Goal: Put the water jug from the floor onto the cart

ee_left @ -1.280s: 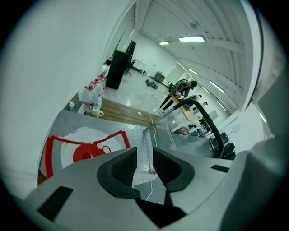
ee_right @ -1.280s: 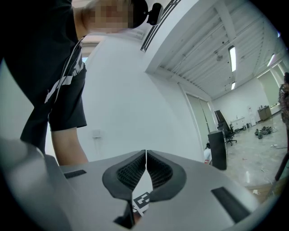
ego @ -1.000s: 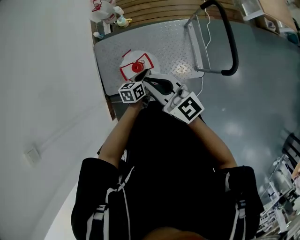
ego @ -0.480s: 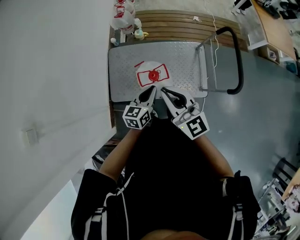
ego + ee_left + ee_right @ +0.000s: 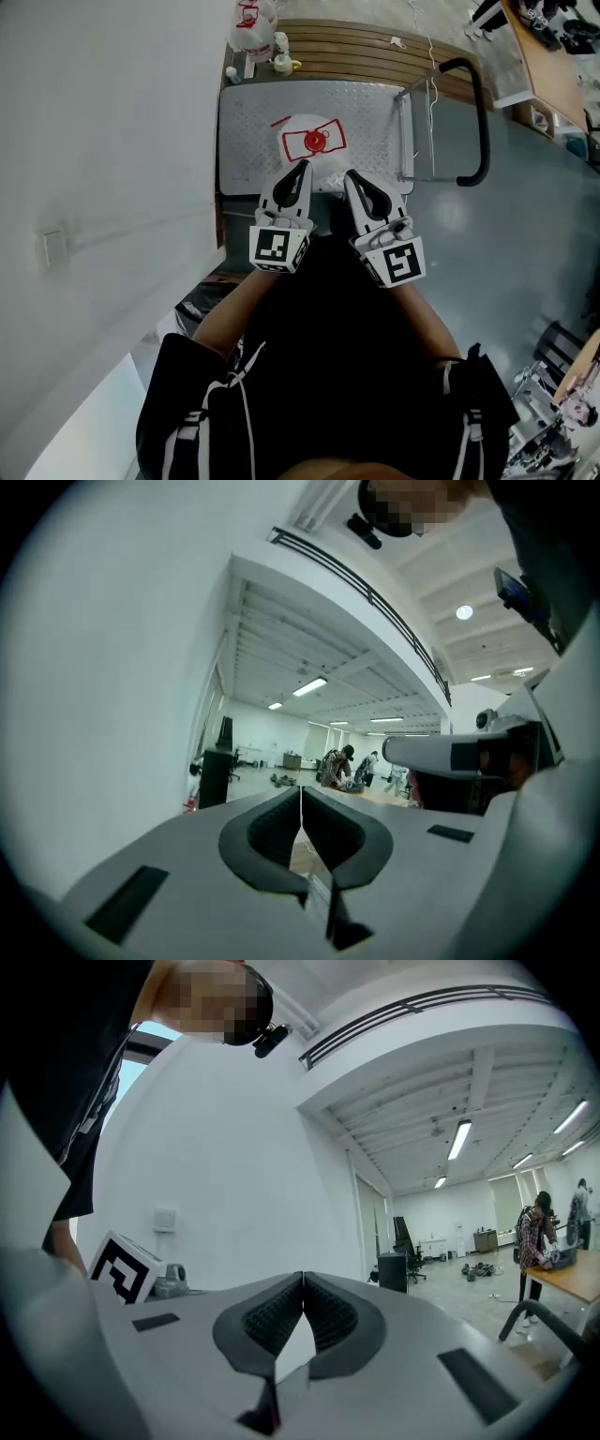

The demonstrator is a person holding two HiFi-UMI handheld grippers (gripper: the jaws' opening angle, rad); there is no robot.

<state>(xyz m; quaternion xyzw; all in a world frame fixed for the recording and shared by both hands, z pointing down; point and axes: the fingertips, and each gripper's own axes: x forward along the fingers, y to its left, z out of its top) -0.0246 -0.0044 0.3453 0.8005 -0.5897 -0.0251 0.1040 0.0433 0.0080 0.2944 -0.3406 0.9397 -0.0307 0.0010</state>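
Head view: one red-capped water jug (image 5: 314,142) stands on the cart (image 5: 248,112) deck, just ahead of the left gripper (image 5: 301,169) and right gripper (image 5: 350,177); its fill is unreadable. Beyond it are probably more bottles (image 5: 251,33), cut off. Left gripper view: jaws pressed together, empty. Right gripper view: likewise closed on nothing.

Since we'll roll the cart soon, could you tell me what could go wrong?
The water jug stands loose near the edge of the cart deck; a push could slide or tip it off. The left tongs and right tongs hang shut and empty close by; a careless swing might knock it.
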